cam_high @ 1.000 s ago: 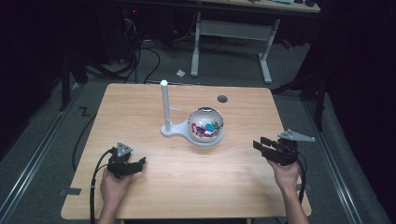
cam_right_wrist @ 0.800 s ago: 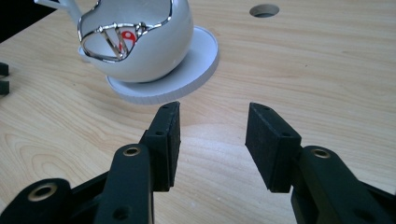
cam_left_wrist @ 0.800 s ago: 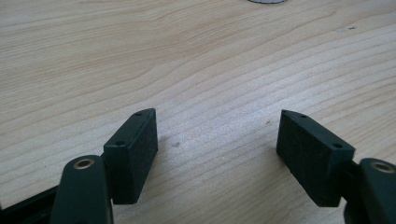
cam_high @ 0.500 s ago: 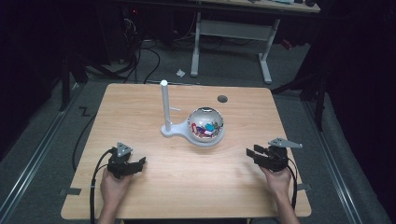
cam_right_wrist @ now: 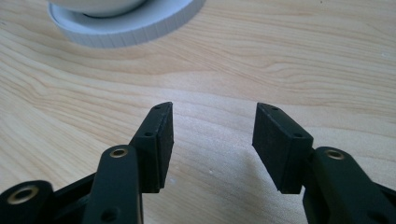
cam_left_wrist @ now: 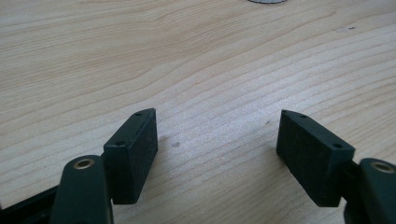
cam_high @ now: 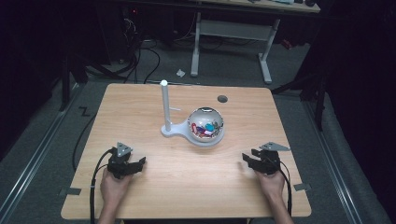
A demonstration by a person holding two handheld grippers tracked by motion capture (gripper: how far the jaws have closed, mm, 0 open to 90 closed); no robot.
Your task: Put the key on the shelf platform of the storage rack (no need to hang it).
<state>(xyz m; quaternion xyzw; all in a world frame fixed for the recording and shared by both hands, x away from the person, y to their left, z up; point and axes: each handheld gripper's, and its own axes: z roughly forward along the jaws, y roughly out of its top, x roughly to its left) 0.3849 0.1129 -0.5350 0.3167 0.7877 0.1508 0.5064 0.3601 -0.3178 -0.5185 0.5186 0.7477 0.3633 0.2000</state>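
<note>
Left tongs (cam_high: 138, 163) and right tongs (cam_high: 246, 160) gaping, empty, bowl (cam_high: 206, 126) contents indistinct

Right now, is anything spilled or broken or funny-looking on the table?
Nothing stands out. The bowl sits upright on the white stand, with its colourful bits inside and none on the table. Both the left gripper and the right gripper rest open, apart from it, holding nothing.
</note>
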